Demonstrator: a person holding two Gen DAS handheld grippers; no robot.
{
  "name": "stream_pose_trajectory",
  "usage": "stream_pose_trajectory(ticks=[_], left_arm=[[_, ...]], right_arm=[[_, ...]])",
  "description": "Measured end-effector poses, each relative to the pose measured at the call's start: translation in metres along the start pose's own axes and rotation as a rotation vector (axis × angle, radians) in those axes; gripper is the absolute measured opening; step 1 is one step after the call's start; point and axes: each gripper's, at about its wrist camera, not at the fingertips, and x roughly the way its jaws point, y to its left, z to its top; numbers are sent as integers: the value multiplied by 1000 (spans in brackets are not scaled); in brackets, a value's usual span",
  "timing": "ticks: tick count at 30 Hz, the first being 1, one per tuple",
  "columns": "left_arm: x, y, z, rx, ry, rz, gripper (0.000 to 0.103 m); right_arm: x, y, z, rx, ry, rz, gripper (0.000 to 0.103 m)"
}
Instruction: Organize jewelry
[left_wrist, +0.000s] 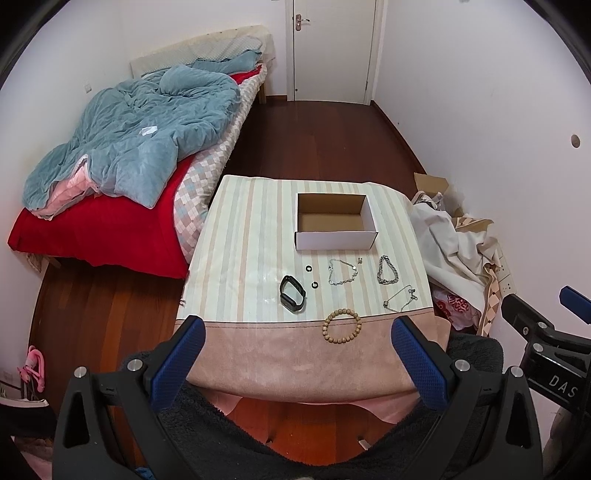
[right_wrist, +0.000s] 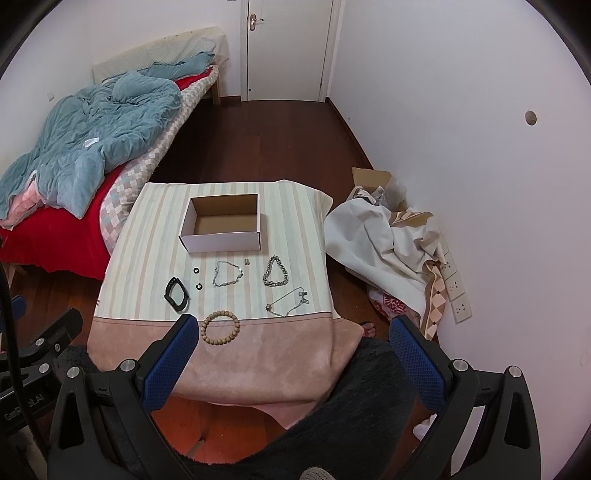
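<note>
The jewelry lies spread on the striped cloth (left_wrist: 243, 236) of a small table, all of it on the near side of an empty white cardboard box (left_wrist: 336, 223). Nearest to the person is a wooden bead bracelet (left_wrist: 342, 326), just on the seam where the stripes meet the pink border. It looks light and a little stiff, so I think a pinch across one side of the ring is good.

At about 10 o'clock from it lies a black fitness band (left_wrist: 293, 294), rubbery and thick, easy to take by the strap. Beside the band are two small dark rings (left_wrist: 309, 267), tiny and probably slippery. Going toward 2 o'clock there are a thin silver chain bracelet (left_wrist: 342, 273), a heavier curb-link bracelet (left_wrist: 388, 271) and a fine chain (left_wrist: 402, 298) near the right edge of the table. Chains are limp; they will sag and can slide out, so a bunched part is the better hold.

The left gripper (left_wrist: 297, 363) and the right gripper (right_wrist: 291, 358) both hover low at the near edge, fingers wide apart, holding nothing.

The fine chain is close to the drop at 3 o'clock. Above the table the room is free; a bed (left_wrist: 110, 155) stands at 9 o'clock.
</note>
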Motion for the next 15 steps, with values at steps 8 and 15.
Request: stream_pose_trajectory(ticks=[8,15], left_arm=[[-1,0,1,3,-3,3,103],[-2,-3,1,3,-5,3,103]], right_arm=[[-2,2,-2,-1,-4,2,103],[-5,6,-6,2,-9,1,103]])
